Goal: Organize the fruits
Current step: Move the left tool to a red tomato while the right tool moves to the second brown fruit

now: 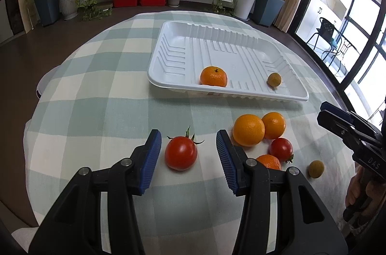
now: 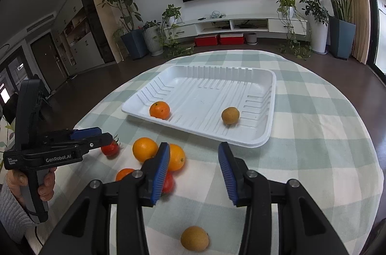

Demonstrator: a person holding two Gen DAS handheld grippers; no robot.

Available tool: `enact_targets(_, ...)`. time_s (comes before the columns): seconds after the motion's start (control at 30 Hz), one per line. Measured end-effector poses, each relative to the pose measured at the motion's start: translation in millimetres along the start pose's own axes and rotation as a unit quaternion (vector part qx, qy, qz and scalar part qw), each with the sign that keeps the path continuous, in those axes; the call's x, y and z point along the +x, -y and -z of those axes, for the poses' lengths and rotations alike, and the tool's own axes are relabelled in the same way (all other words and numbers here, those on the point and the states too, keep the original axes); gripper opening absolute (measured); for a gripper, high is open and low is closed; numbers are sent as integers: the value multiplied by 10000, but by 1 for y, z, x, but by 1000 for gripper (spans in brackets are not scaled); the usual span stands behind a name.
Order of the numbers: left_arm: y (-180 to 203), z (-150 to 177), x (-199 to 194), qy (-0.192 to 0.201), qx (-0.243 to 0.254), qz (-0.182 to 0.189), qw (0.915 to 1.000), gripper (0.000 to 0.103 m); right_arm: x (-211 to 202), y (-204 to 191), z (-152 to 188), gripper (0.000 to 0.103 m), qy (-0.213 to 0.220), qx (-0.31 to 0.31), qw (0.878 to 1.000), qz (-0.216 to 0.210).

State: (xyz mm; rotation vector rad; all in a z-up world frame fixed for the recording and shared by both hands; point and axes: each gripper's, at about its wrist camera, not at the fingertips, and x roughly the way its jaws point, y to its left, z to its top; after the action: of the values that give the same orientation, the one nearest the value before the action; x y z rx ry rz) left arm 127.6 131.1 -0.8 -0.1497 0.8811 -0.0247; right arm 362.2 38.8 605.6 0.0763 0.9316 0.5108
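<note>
My left gripper (image 1: 188, 136) is open over the checked cloth, with a red tomato (image 1: 181, 153) between its blue pads, touching neither. To its right lie two oranges (image 1: 248, 130), a second tomato (image 1: 281, 149), a tangerine (image 1: 269, 162) half hidden behind my finger, and a small brownish fruit (image 1: 316, 168). The white tray (image 1: 154, 76) holds a tangerine (image 1: 213, 76) and a brownish fruit (image 1: 274, 79). My right gripper (image 2: 193, 148) is open with nothing between its pads, just before the tray (image 2: 265, 141). A brownish fruit (image 2: 195, 241) lies below it.
The round table's edge (image 2: 376, 158) curves close on the right and the cloth drops off on the left (image 1: 31, 124). A person's hand (image 2: 45, 185) in a grey sleeve holds the left gripper (image 2: 107, 135). Plants and a TV unit stand far behind.
</note>
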Motion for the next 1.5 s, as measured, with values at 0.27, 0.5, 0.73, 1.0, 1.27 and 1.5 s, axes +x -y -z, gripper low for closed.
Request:
enact_targets(0.27, -1, 9, 0, -30, -7, -28, 10000, 45, -5, -12, 25, 49, -169, -118, 9998, 51)
enact_targets(0.5, -2, 14, -1, -43, -1, -35, 10000, 45, -11, -14, 41, 49, -274, -79, 9995, 113)
enact_targets(0.73, 0, 15, 2, -92, 12, -35, 10000, 45, -12, -13, 54, 49, -416, -9, 9989, 225)
enact_targets(1.0, -2, 14, 8, -137, -7, -27, 9999, 45, -11, -12, 59, 49, -516, -4, 9981, 322)
enact_targets(1.27, -4, 13, 13, -172, -39, 0, 9998, 45, -8, -14, 61, 49, -570, -20, 9976, 380)
enact_targets(1.5, -5, 13, 17, -200, -60, 5, 9998, 45, -6, -14, 62, 49, -635, -18, 9971, 411)
